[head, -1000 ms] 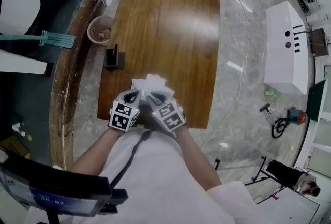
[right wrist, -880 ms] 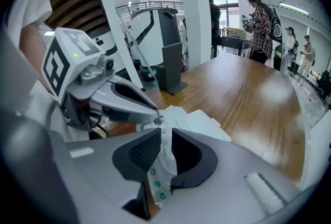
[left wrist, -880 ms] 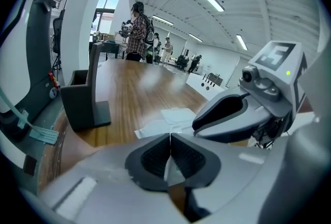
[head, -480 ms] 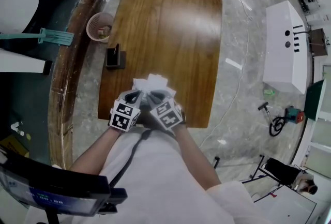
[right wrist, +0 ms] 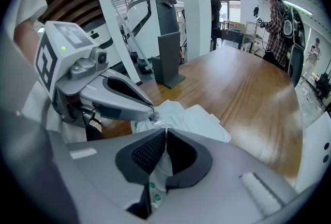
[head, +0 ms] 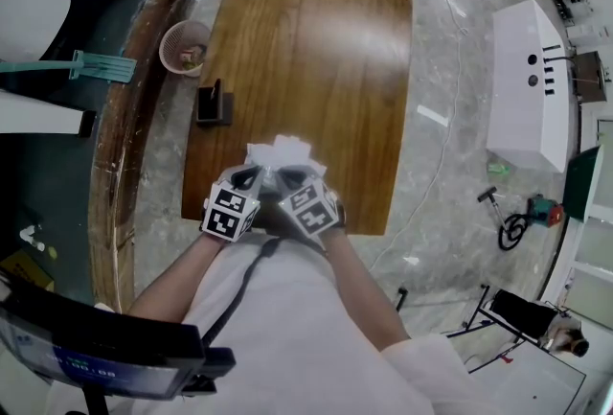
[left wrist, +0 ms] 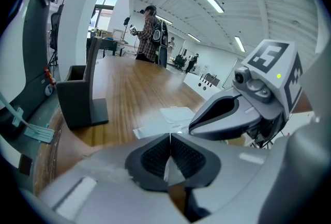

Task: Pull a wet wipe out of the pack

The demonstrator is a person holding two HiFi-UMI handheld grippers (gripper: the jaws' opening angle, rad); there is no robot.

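Left hand-held gripper [left wrist: 169, 140] pinching wipe [left wrist: 169, 170], right hand-held gripper [right wrist: 165, 134] clamping pack [right wrist: 204, 119]

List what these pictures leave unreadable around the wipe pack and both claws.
Head view: left claw and right claw cover the opening of the pack; only white wipe shows.
Left gripper view: white sliver between shut pads, wipe or film, unclear.
Head view: basket contents too small.

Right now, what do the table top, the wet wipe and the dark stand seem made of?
Table top: glossy varnished wood or veneer; grain streaks and light glare.
Wet wipe: thin soft fabric, probably nonwoven; it crumples and folds.
Dark stand: matte grey, plastic or painted metal, cannot tell which; flat, dull faces.
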